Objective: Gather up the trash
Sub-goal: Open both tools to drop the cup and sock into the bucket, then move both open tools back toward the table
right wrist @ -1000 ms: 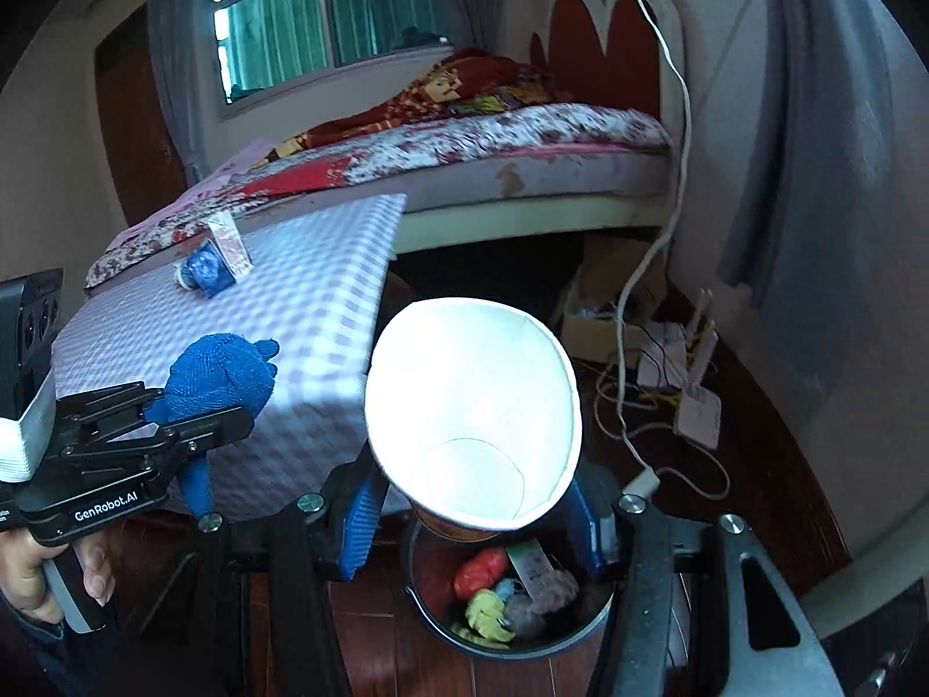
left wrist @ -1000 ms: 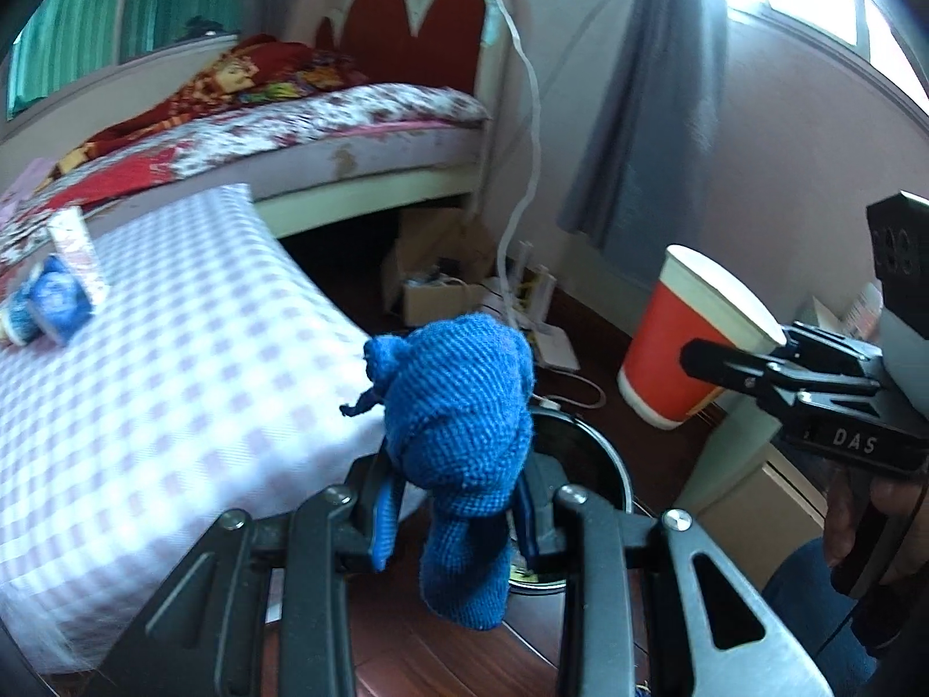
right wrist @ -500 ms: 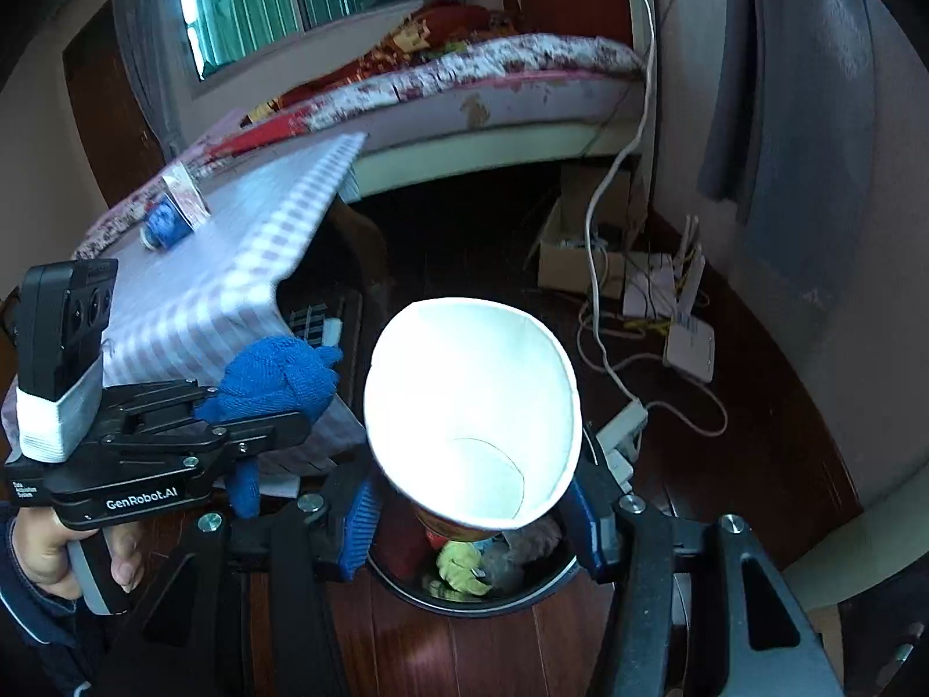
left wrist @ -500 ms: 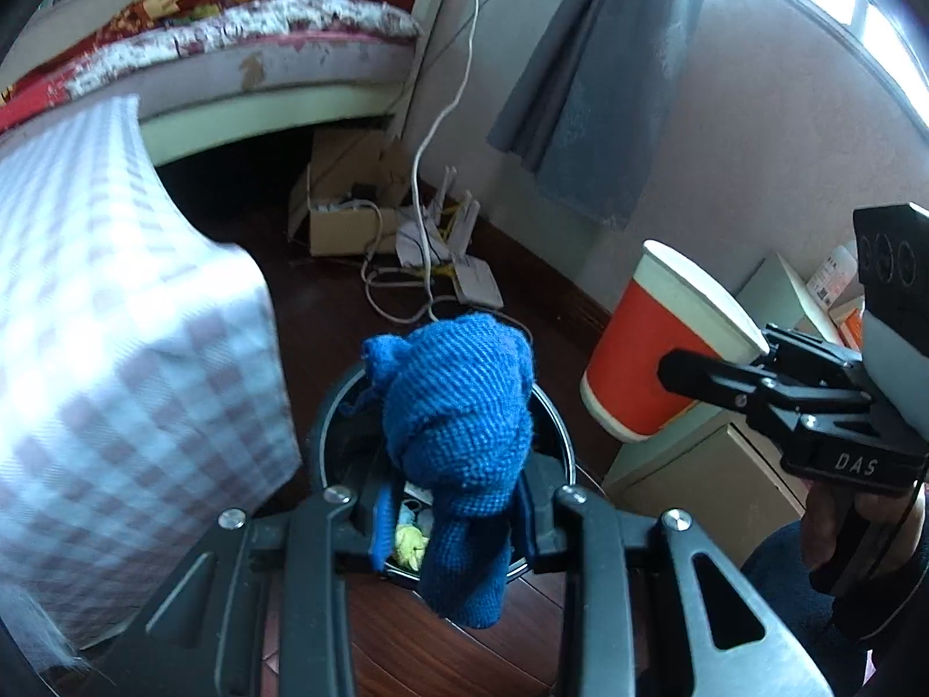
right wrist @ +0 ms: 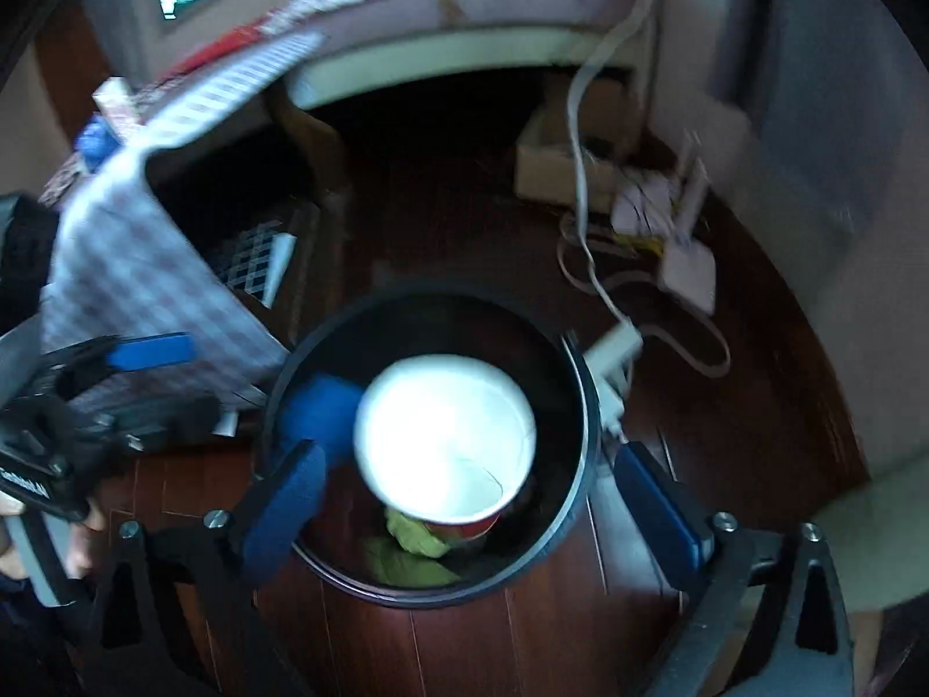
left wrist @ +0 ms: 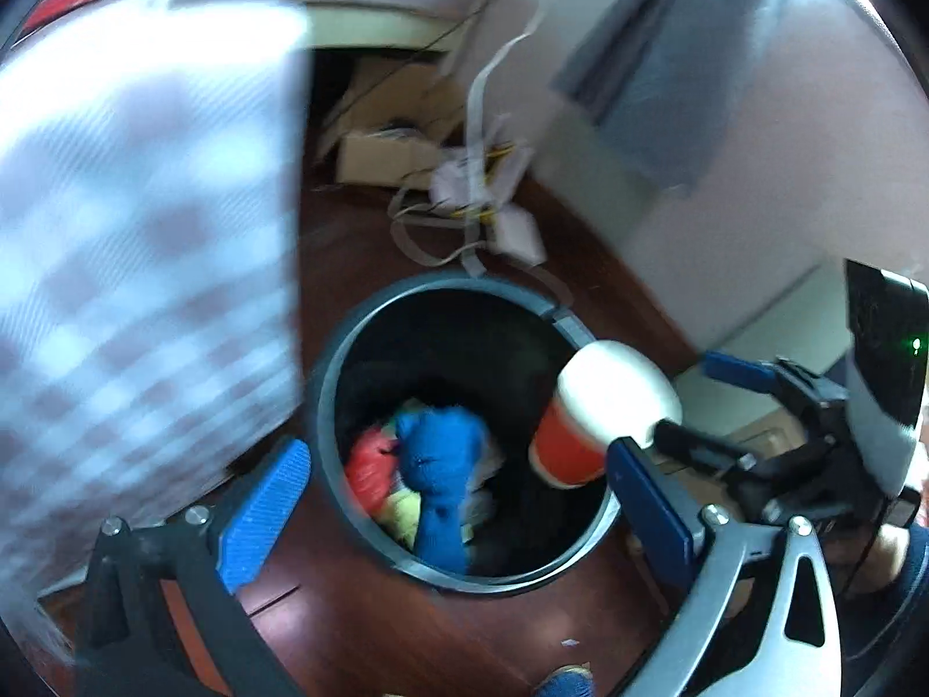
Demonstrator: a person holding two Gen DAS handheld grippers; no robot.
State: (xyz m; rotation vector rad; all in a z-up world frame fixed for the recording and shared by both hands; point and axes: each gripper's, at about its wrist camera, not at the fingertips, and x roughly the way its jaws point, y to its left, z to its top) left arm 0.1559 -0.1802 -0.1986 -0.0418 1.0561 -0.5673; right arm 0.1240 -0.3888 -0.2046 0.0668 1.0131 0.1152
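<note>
A round black trash bin (left wrist: 331,406) stands on the dark wood floor, seen from above in both views (right wrist: 586,406). The blue cloth (left wrist: 441,464) is free inside it, over red and yellow-green trash; it shows blurred in the right wrist view (right wrist: 316,409). The red paper cup with white inside (right wrist: 444,435) is in the bin mouth, apart from the pads; it also shows in the left wrist view (left wrist: 604,412). My left gripper (left wrist: 458,505) is open above the bin. My right gripper (right wrist: 470,499) is open above the bin.
A table with a checked purple-white cloth (left wrist: 133,261) stands left of the bin. White cables and a power strip (right wrist: 662,267) lie on the floor beyond it, by a cardboard box (right wrist: 551,174). A bed (right wrist: 464,6) is at the back. A curtain (left wrist: 668,75) hangs at right.
Both grippers tilted down over the bin and opened. The blue cloth left my left gripper and the cup left my right gripper; both are now in the bin.
</note>
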